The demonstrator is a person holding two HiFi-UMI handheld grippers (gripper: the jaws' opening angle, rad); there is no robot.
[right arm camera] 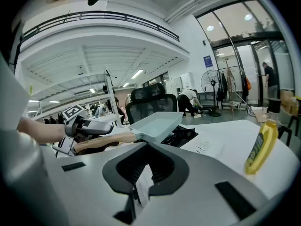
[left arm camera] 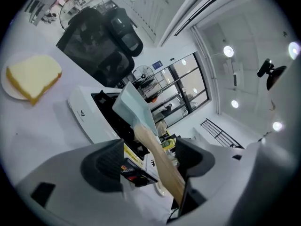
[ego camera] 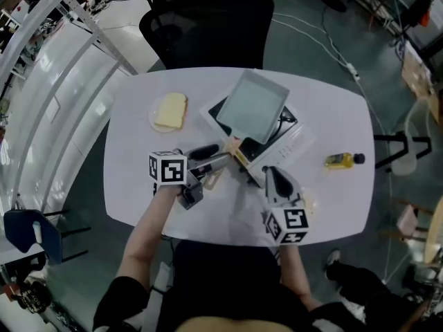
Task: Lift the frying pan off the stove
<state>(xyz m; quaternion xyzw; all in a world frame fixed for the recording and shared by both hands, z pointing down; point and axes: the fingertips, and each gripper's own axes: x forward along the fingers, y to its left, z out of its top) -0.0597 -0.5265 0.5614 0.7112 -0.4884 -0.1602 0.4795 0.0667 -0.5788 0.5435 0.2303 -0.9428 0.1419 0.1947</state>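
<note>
Frying pan (ego camera: pixel 252 106) held tilted just above the stove (ego camera: pixel 296 141) by the left gripper (ego camera: pixel 223 162).

The left jaws are clamped on the pan's wooden handle (left arm camera: pixel 157 157), and the pale square pan sits slanted over the black cooktop. The right gripper (ego camera: pixel 272 177) rests on the white table (ego camera: pixel 138 178) beside the stove, jaws drawn to a slit, holding nothing. A bread slice (ego camera: pixel 171 111) and a yellow bottle (ego camera: pixel 342 160) lie well apart.

Much of the stove (ego camera: pixel 299 138) is covered by the frying pan (ego camera: pixel 253 104) above it. At the stove's near-left corner, the handle (left arm camera: pixel 157 157) end is hidden inside the left gripper (ego camera: pixel 213 160). Print on the stove's front cannot be read.
</note>
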